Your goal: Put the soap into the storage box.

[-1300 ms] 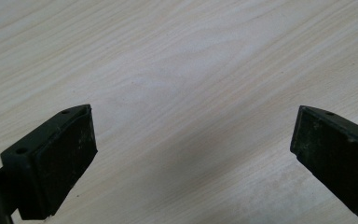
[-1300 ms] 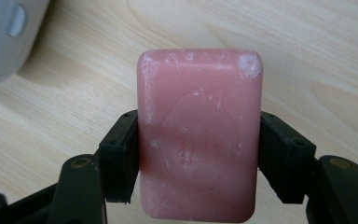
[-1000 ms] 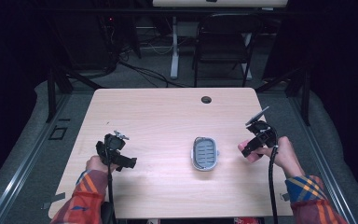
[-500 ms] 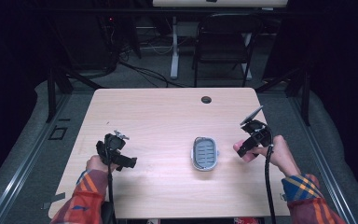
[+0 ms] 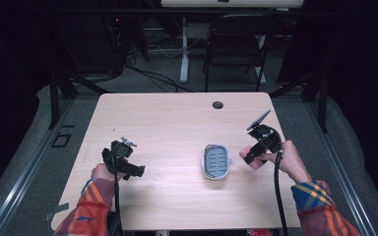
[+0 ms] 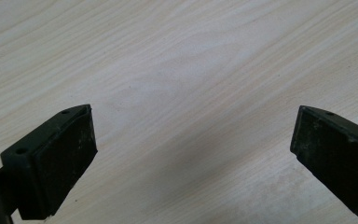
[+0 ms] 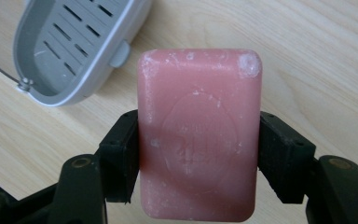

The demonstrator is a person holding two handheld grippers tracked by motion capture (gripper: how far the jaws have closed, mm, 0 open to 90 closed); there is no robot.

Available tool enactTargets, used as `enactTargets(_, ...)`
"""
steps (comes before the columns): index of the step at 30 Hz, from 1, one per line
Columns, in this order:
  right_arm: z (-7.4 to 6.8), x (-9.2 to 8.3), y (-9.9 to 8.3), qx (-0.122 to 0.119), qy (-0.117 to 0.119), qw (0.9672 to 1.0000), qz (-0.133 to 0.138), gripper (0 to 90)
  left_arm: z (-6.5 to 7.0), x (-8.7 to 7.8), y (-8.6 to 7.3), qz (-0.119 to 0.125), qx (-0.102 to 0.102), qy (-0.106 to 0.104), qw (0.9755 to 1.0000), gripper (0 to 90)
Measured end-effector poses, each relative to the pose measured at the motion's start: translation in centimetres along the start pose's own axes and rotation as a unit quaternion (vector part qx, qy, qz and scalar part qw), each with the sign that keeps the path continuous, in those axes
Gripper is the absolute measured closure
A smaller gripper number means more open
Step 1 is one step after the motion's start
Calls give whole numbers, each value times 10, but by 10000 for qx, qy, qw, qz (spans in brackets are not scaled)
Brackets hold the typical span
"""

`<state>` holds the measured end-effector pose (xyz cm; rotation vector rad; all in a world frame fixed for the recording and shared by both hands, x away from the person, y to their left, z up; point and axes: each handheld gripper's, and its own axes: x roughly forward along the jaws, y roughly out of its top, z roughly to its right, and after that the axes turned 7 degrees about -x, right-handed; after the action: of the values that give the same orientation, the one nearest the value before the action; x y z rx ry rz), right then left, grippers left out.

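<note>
My right tool [image 5: 254, 156] gripped pink soap bar [image 7: 199, 135] across its short sides — jaws clamped on both long edges. Grey slotted soap dish [image 5: 217, 161] sat on tabletop [image 5: 177, 123] just beside soap, toward my left, long axis running away from me. Right hand [image 5: 286, 158] clearly nearer dish. My left tool [image 5: 123, 160] held jaws wide apart, gripping nothing, over bare wood — well apart from dish.

Pink rectangular soap bar [image 7: 199, 133] with rounded corners, faint oval embossing, whitish scuffs; clamped at both long sides, raised off the table, just right of the dish. Grey oval plastic soap dish [image 5: 217, 161] with slotted floor, empty, flat on the light wood table [image 5: 177, 123].
</note>
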<state>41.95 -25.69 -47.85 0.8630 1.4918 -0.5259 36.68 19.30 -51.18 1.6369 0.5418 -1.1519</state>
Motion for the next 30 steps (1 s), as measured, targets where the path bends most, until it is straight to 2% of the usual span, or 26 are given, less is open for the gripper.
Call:
enactTargets(1, -4, 2, 1, 104, 4, 9998, 148, 368, 0, 0, 0, -15, 4, -7, 10000, 1)
enactTargets(8, -10, -4, 8, 38, -119, 9999, 89, 368, 1, 1, 1, -3, 42, -12, 10000, 1)
enactTargets(9, -11, -7, 10, -26, -162, 9999, 1, 368, 1, 1, 1, -4, 43, -14, 10000, 1)
enactTargets(16, -15, -12, 17, -65, -205, 9998, -3, 369, 1, 1, 1, -18, 29, -14, 10000, 1)
enactTargets(21, -16, -17, 23, -177, -258, 9995, -54, 369, 2, 2, 2, -49, 51, -3, 10000, 1)
enactTargets(28, -24, -23, 29, -302, -309, 9990, -105, 370, 1, 1, 1, -31, 23, -2, 10000, 1)
enactTargets(29, -27, -24, 30, -250, -323, 9991, -127, 369, 1, 1, 1, -42, 38, -2, 10000, 1)
enactTargets(30, -26, -25, 32, -329, -338, 9988, -126, 370, 1, 1, 1, -46, 35, -3, 10000, 1)
